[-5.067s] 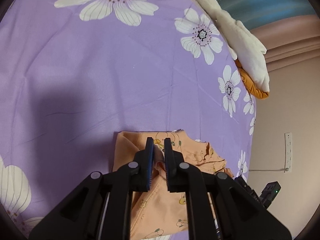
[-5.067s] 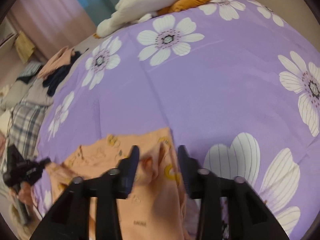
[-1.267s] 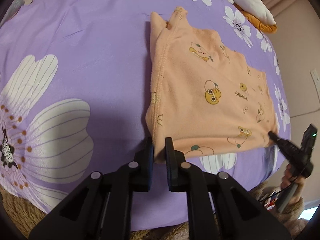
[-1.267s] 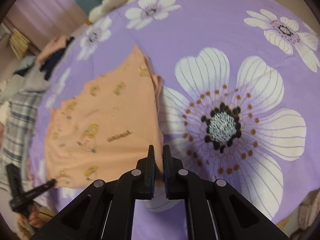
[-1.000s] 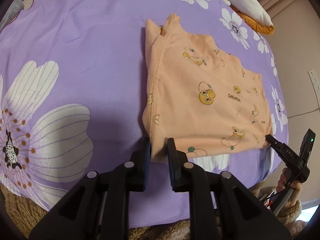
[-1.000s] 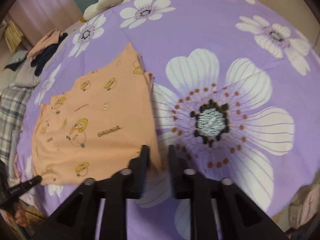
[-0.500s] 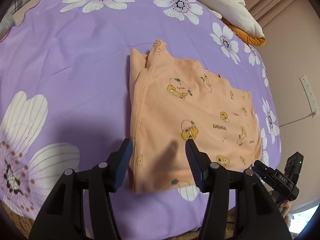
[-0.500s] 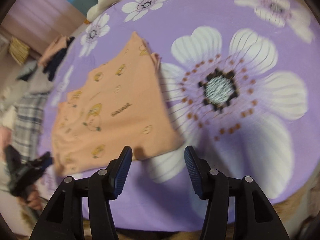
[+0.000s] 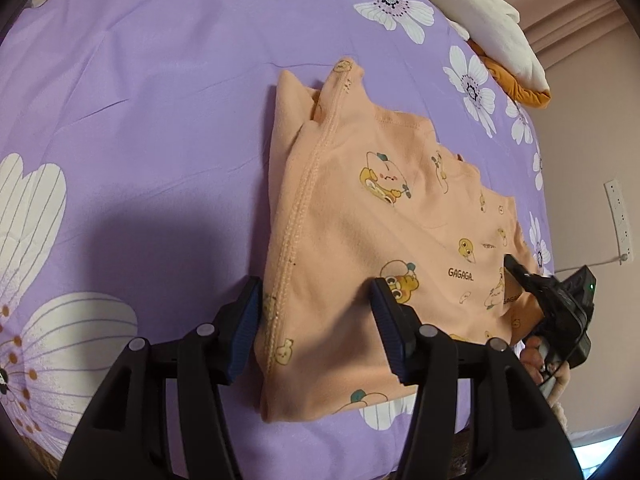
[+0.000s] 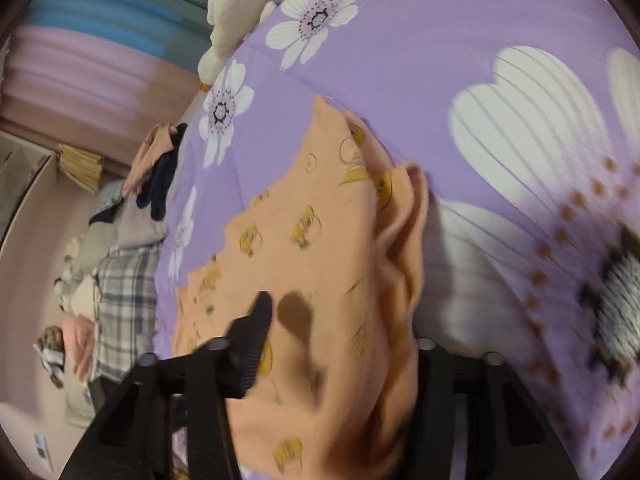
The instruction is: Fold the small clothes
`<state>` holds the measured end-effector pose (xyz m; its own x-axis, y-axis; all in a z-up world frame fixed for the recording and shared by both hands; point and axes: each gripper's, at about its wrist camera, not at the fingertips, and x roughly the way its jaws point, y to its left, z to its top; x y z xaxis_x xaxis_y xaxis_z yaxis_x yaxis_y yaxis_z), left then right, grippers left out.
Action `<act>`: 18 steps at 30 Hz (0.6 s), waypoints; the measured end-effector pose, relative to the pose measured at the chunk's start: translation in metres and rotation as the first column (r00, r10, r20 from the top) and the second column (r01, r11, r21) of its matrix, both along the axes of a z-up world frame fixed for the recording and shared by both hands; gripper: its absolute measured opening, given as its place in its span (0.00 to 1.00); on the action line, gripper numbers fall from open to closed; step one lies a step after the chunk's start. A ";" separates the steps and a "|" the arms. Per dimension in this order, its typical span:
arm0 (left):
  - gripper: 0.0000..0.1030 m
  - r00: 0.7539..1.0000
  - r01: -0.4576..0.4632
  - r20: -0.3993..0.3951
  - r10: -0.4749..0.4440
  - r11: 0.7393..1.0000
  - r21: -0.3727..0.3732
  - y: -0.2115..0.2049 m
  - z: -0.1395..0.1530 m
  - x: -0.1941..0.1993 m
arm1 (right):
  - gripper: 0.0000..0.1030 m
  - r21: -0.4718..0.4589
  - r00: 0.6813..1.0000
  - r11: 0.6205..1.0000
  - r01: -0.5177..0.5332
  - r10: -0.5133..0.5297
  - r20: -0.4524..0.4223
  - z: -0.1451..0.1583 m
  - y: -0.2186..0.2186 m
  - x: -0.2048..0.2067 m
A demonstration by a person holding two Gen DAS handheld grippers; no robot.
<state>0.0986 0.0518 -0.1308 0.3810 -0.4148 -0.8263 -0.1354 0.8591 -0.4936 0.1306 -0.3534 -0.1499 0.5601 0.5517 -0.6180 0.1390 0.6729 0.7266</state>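
Note:
A folded orange garment [image 9: 360,216] with cartoon prints lies flat on the purple floral bedsheet [image 9: 140,100]. My left gripper [image 9: 318,320] is open and straddles its near left hem, the cloth lying loose between the fingers. My right gripper [image 10: 332,320] has come in at the garment's [image 10: 320,240] right side and its jaws are closing. The cloth bunches between them and drapes over one finger, hiding it; the pads do not press. In the left wrist view that right gripper [image 9: 516,270] touches the garment's right edge, a hand behind it.
White and orange pillows [image 9: 492,28] lie at the bed's far corner. Beside the bed, a heap of clothes [image 10: 156,172] and a plaid cloth [image 10: 124,304] sit left in the right wrist view. A wall socket [image 9: 618,216] is at the right.
Both grippers let go of the garment's near corners and opened. The left one moved forward over the left hem. The right one rolled and pushed into the garment's right side, lifting the cloth.

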 end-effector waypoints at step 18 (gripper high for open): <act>0.55 0.998 -0.009 0.057 0.007 1.000 0.030 -0.002 0.038 -0.033 | 0.12 -0.326 0.994 0.942 0.082 -0.055 0.093 0.091 -0.051 -0.021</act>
<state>0.0659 0.0494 -0.0924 0.4312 -0.3867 -0.8152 -0.1150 0.8726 -0.4747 0.1098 -0.4048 -0.0589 0.6452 0.2840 -0.7093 0.1428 0.8671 0.4771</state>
